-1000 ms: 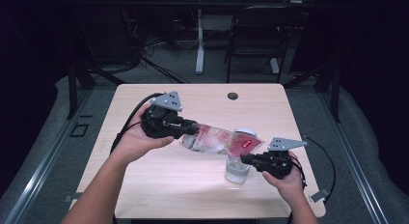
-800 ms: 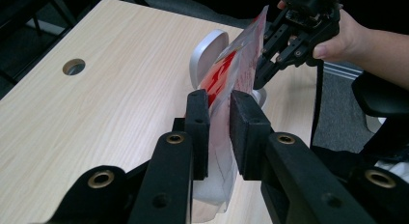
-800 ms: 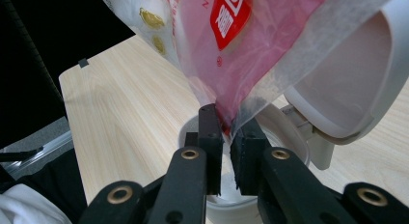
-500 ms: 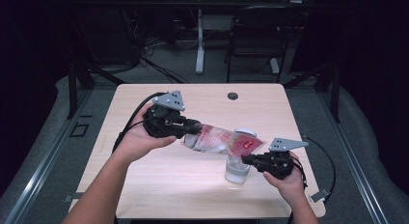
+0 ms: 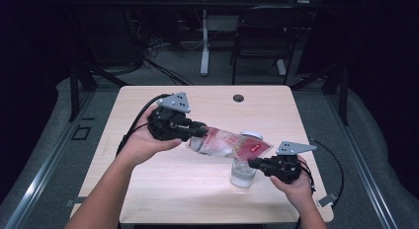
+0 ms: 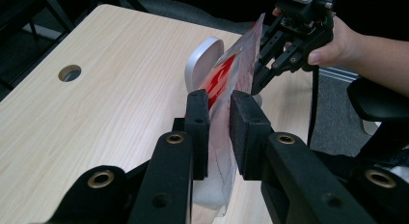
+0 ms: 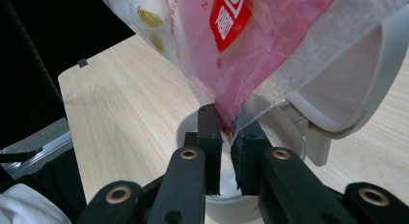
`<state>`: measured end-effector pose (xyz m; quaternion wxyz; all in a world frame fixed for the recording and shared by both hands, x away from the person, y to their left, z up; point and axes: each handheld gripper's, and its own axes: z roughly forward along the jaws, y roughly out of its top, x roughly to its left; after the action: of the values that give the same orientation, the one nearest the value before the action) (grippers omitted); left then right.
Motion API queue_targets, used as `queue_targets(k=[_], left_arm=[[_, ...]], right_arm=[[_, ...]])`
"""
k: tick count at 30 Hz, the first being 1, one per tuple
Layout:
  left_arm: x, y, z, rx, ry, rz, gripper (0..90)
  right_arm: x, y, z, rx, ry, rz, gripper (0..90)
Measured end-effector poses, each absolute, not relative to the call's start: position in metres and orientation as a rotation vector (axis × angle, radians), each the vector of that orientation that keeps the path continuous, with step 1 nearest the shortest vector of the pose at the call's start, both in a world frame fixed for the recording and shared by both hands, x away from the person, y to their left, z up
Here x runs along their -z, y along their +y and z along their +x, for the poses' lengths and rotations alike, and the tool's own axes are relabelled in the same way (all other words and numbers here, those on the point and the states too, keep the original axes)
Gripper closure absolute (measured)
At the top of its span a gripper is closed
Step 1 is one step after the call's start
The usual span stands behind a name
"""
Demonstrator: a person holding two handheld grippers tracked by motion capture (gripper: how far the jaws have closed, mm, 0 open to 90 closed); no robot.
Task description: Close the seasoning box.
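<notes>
The left gripper (image 5: 201,133) is held up over the table and points to the right, with its jaws squeezed on something thin. The right gripper (image 5: 253,163) sits lower and points left, pinching too.

Pouch (image 5: 230,143) above container (image 5: 243,173), on table (image 5: 163,189)

I am working at a light wooden table (image 5: 163,189) with a round cable hole (image 5: 238,97) lying near its far edge. Beyond that edge a dark chair (image 5: 259,46) and a white table leg (image 5: 204,41) are standing on grey floor (image 5: 39,155), with cables (image 5: 148,56) trailing nearby.
</notes>
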<state>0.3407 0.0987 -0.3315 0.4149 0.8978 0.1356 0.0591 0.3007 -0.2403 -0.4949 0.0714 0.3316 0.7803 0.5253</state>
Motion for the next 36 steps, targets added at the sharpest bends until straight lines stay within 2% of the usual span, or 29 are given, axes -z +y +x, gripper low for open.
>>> queue_targets(k=[22,36], left_arm=[[0.3296,0.0958,0.3393,-0.154,0.329,2.250,78.9],[0.3284,0.0910,0.3374,-0.199,0.311,2.256,83.3]], right_arm=[[0.4953,-0.2419,0.3005,-1.579,2.337,1.014,83.4],[0.4953,-0.2413,0.3008,-1.576,2.338,1.015,84.8]])
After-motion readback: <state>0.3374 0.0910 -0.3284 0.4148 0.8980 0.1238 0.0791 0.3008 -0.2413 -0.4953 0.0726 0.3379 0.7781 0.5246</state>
